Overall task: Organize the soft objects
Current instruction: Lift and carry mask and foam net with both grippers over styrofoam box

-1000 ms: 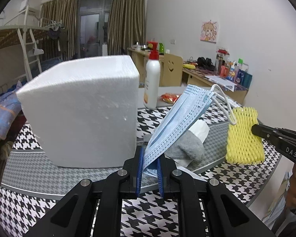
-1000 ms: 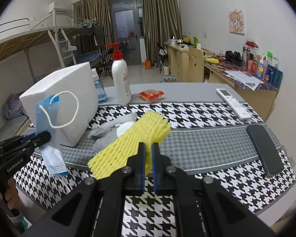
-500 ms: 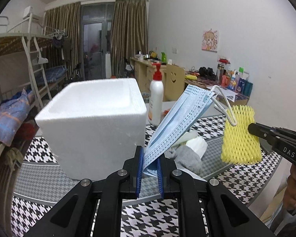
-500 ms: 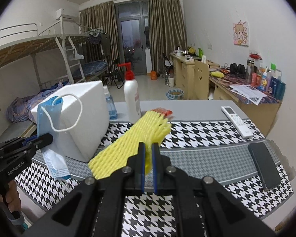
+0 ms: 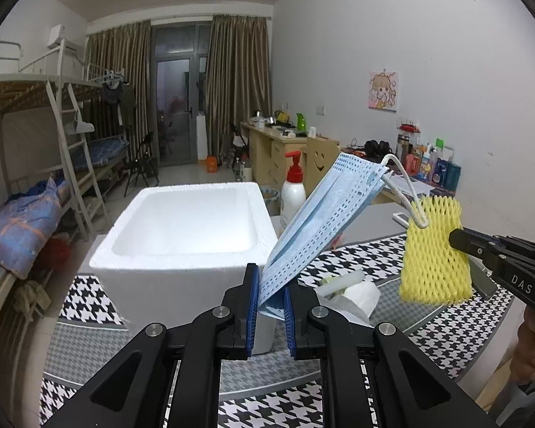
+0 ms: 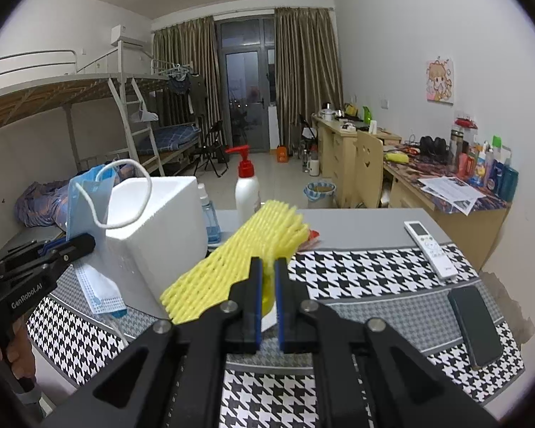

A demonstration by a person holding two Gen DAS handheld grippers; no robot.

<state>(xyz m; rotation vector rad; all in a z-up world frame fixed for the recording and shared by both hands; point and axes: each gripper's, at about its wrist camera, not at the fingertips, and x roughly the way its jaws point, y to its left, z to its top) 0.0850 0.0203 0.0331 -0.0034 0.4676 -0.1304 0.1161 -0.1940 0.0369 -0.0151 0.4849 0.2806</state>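
Tilting downward, left gripper (image 5: 270, 287) pinches face mask (image 5: 321, 221) (right gripper (image 6: 267, 274) clamps foam net (image 6: 232, 264)).

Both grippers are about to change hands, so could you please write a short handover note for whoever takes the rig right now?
Left gripper: shut on the blue face mask, held in the air just in front of the white foam box.
Right gripper: shut on the yellow foam net, also held above the table.
Box: open top, nothing visible inside it.
On the table beside the box: a grey sock and white soft pieces, not yet picked up.
Done: mask and net are gripped and off the table.
Left: probably drop both into the box, then collect the sock and white pieces.
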